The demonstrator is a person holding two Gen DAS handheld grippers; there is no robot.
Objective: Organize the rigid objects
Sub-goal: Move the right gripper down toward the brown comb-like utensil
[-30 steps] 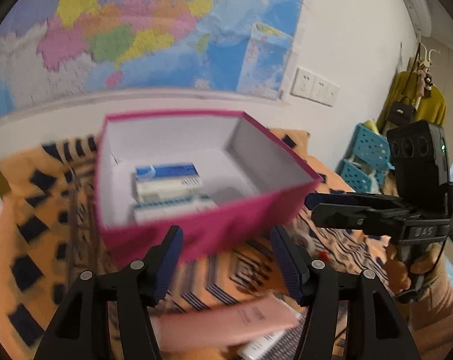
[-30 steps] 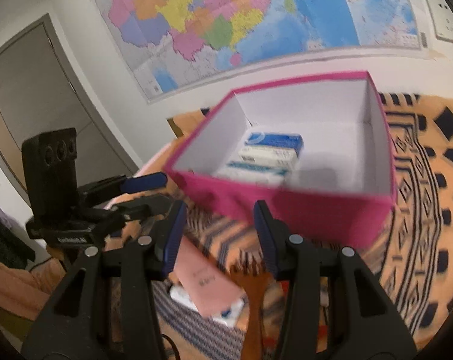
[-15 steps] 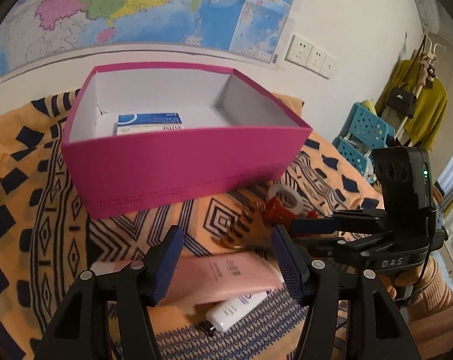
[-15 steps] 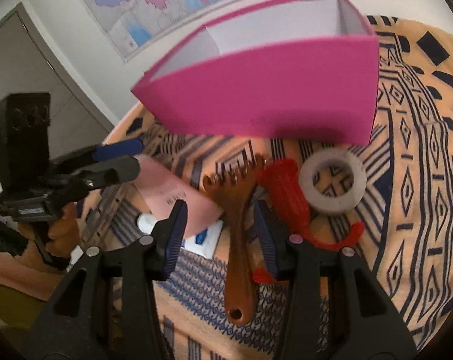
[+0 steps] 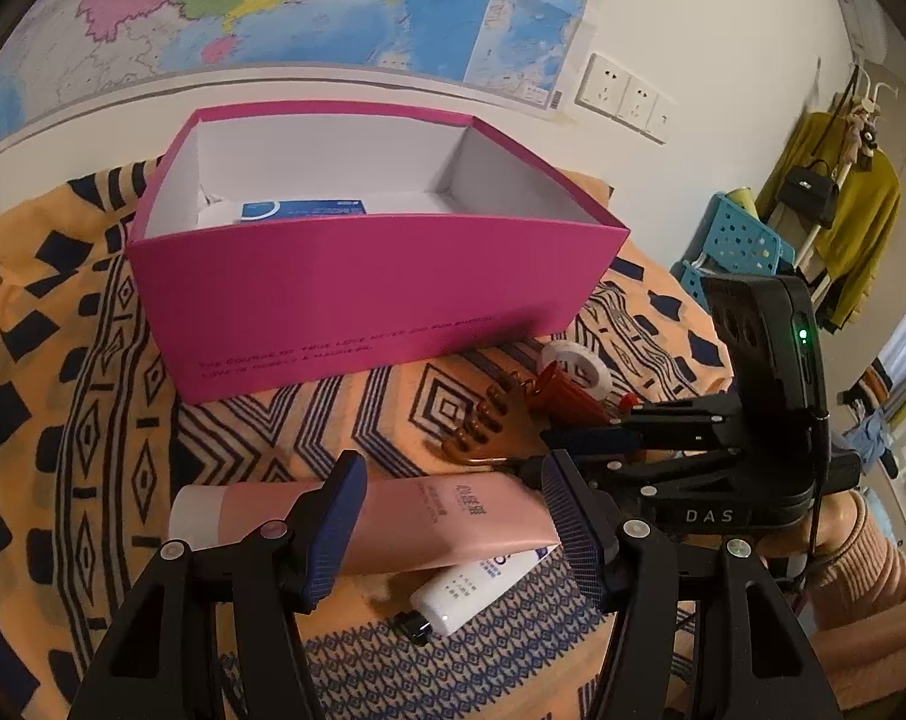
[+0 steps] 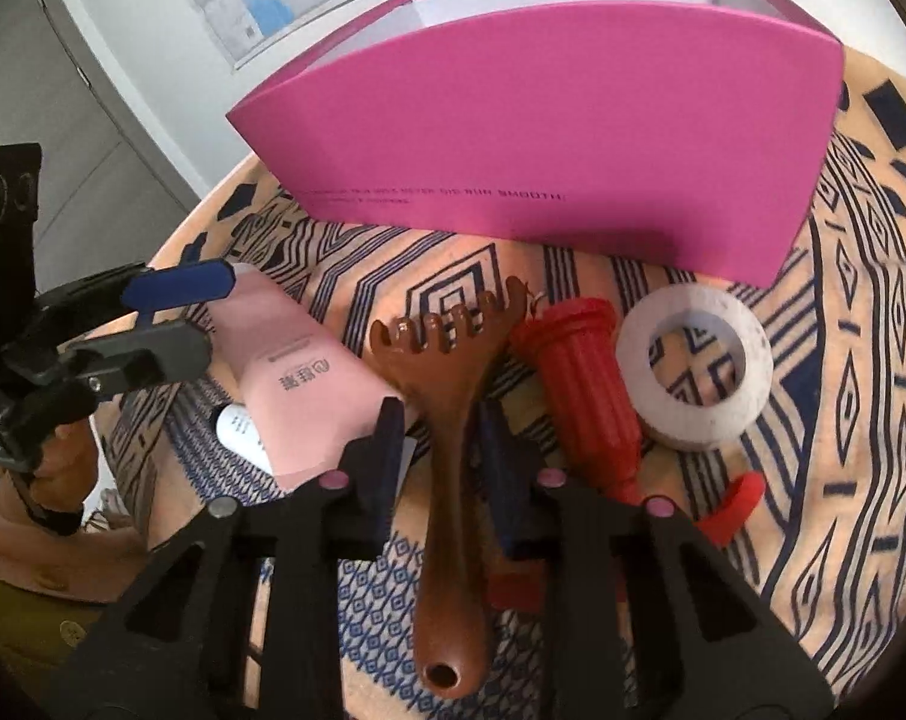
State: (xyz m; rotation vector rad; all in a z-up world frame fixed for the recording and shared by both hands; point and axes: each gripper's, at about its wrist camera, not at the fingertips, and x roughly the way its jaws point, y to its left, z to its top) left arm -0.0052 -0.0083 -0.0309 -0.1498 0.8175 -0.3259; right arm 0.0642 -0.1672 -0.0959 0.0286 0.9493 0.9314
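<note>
The wooden comb [image 6: 453, 420], a brown pronged thing with a long handle, lies on the patterned cloth [image 6: 861, 480] just in front of the pink box [image 6: 543, 138], its teeth pointing toward the box and its handle running back toward the right gripper [image 6: 441, 456]. That gripper has its two blue pads either side of the comb's neck, close in but, as far as I can tell, not yet pinching it; the jaws stand narrowly apart. The left gripper [image 5: 453, 516] hangs wide open over the pink tube [image 5: 429, 516], which lies crosswise with its white cap to the left, half covering a white tube [image 5: 483, 588]. As for progress, I'd say it is early: only a blue-and-white carton [image 5: 300, 210] sits in the box, while the comb, both tubes, a red ribbed piece [image 6: 585, 372] and a roll of white tape [image 6: 696, 366] are all out on the cloth, bunched together beside one another.
</note>
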